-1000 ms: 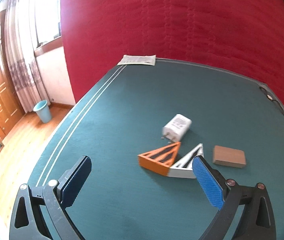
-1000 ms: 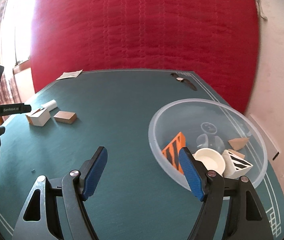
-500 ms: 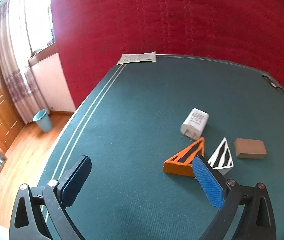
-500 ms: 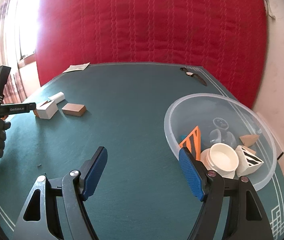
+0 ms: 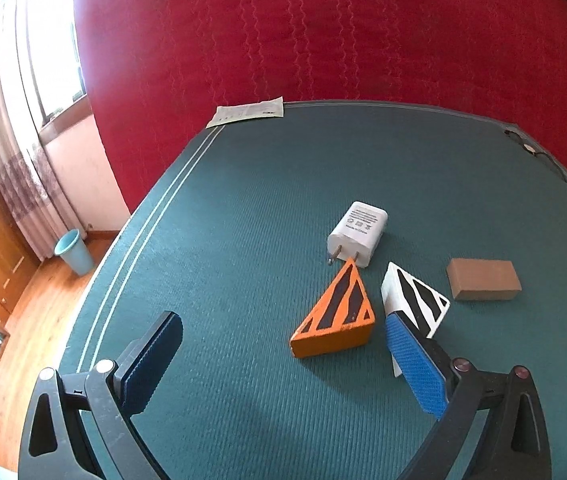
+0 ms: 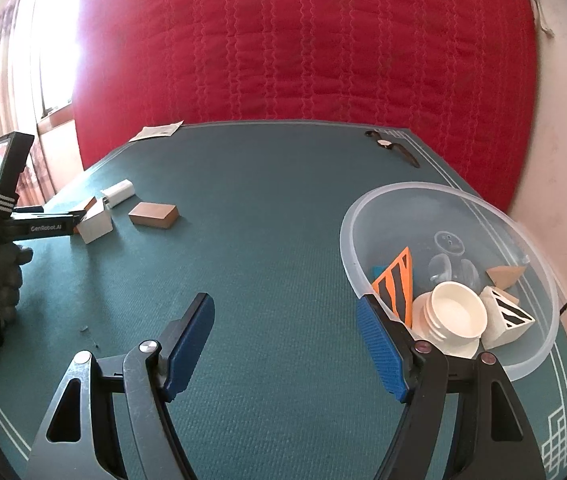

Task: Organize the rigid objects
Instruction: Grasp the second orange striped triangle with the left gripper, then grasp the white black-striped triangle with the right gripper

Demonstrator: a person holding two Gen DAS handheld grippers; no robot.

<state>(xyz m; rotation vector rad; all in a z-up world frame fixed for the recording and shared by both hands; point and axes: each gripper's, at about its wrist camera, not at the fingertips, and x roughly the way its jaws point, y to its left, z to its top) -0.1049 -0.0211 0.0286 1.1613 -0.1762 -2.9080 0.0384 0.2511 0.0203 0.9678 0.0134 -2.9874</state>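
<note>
We hold our left gripper (image 5: 283, 354) spread wide above the green table (image 5: 243, 216); the orange wedge (image 5: 337, 318) lies at one o'clock between its fingers, white wedge (image 5: 415, 300) beside. Our right gripper (image 6: 285, 342) hangs spread too.

On the table (image 5: 243, 220), two wedges lie side by side, one (image 5: 337, 316) left of the other (image 5: 415, 300), with a charger (image 5: 357, 232) just behind them and a block (image 5: 483, 284) to their right. A paper (image 5: 249, 111) lies at the far edge and a watch (image 6: 393, 148) at the far right corner. A bowl (image 6: 423, 196) sits on the table's right side, holding a wedge (image 6: 395, 284), a cup (image 6: 457, 312) and other pieces.
</note>
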